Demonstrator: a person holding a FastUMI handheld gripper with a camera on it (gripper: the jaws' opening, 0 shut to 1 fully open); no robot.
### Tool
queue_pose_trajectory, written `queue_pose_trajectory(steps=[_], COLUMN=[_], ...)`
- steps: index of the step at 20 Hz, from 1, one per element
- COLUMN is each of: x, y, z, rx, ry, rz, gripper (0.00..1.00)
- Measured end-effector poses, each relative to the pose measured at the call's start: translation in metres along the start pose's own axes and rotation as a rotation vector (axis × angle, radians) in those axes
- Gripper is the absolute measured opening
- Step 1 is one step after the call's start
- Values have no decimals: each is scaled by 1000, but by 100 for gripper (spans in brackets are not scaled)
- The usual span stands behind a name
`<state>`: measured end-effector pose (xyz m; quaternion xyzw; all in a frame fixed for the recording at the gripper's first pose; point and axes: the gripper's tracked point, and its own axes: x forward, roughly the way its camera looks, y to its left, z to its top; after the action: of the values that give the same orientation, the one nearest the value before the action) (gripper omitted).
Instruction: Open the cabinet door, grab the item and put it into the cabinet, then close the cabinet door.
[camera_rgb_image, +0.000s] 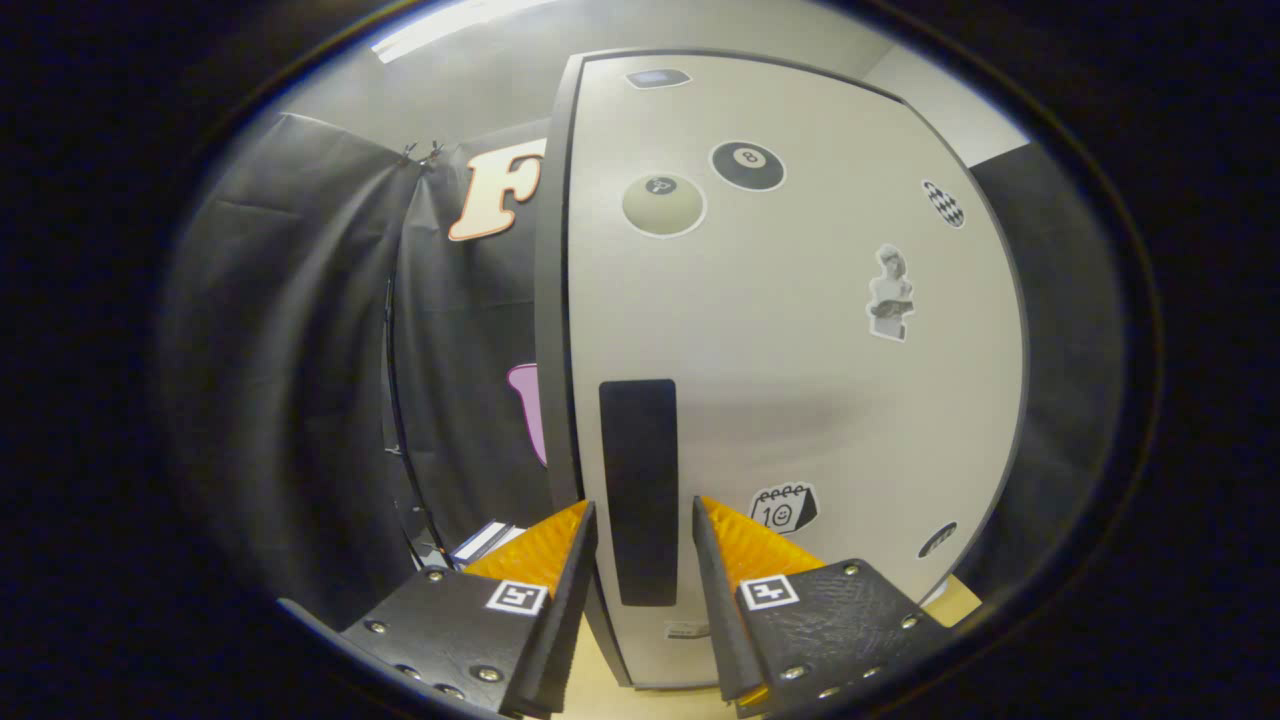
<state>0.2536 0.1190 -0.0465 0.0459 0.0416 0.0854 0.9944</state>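
The cabinet's white door (790, 400) stands just ahead of me, covered with several stickers. Its tall black handle (638, 470) runs vertically near the door's left edge. My gripper (642, 503) is open, one finger on each side of the handle's lower half, with a small gap on both sides. The cabinet's dark side edge (553, 330) shows left of the door, and the door looks shut against it. A small white and blue item (487, 541) peeks out beyond the left finger, low down beside the cabinet.
The cabinet stands on a light wooden tabletop (600, 680), which also shows past the right finger. Black cloth walls hang to the left and behind the cabinet (300, 350). A ceiling light strip (450, 25) glows above.
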Motion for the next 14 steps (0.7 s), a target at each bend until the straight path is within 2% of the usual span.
queue_pose_trajectory(steps=[4,7,8,13,14], x=[0,5,6,0,7], y=[0,-1,-1,-2,-2], z=[2,-5,-4,-6,-5], rx=[12,27,25,24,15], ry=[-3,27,21,46,30], rz=[-22,-25,-22,-18,-17], gripper=[34,34,27,27,15])
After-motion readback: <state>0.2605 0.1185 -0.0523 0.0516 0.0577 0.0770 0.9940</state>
